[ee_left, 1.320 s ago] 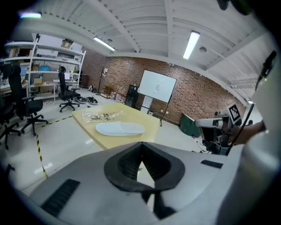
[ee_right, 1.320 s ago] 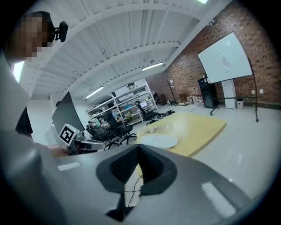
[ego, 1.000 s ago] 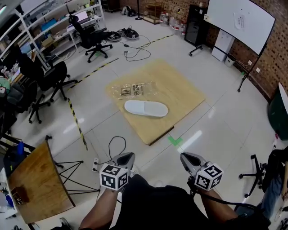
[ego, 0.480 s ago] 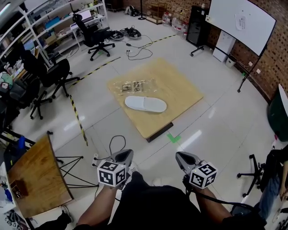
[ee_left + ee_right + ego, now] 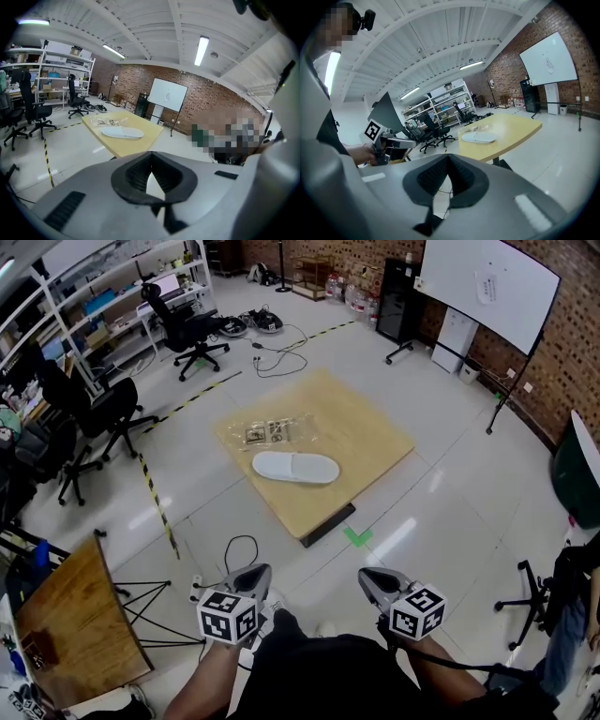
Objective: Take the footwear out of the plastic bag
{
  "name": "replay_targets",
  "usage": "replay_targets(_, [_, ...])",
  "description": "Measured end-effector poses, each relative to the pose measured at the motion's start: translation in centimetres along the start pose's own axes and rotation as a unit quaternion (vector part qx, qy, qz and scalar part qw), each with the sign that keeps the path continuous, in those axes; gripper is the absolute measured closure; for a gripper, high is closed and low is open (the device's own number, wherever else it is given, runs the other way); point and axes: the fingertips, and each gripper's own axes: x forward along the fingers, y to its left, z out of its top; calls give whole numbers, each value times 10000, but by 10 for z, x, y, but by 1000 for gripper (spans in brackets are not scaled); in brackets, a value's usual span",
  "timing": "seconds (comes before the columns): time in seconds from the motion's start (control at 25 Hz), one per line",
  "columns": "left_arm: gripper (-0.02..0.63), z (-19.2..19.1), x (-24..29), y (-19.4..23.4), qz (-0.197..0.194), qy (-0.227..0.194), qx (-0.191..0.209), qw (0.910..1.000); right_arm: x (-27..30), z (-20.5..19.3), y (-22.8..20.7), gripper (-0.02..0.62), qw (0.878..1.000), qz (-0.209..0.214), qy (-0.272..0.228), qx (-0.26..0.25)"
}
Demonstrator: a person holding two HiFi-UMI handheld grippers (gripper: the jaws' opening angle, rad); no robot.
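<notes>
Left gripper (image 5: 255, 572) and right gripper (image 5: 369, 577) have drifted slightly left in view, well short of the light wooden square table (image 5: 366, 442). On it the flat white slipper (image 5: 295, 467) lies just beside the clear plastic bag (image 5: 267, 432), so removal looks done; next, step closer to check the bag. Both grippers point gently downward, jaws together, empty.

Three cams, one shared target: the bench (image 5: 375, 442).
Head cam sits high and well back, facing fwd and steeply down, with the left gripper (image 5: 258, 570) and right gripper (image 5: 367, 576) at the frame's bottom edge. Each gripper cam rides low, about bench height, looking ahead at the far-off bench. The right cam also catches the left gripper. All 3 share the bench, slipper (image 5: 295, 468) and whiteboard (image 5: 487, 287).
</notes>
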Motion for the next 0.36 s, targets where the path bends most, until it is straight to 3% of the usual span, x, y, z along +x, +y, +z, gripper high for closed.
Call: replay_targets(0.36, [600, -8, -5, 2, 135, -11, 135, 9998, -2, -1, 10, 595, 9999, 111, 5, -130])
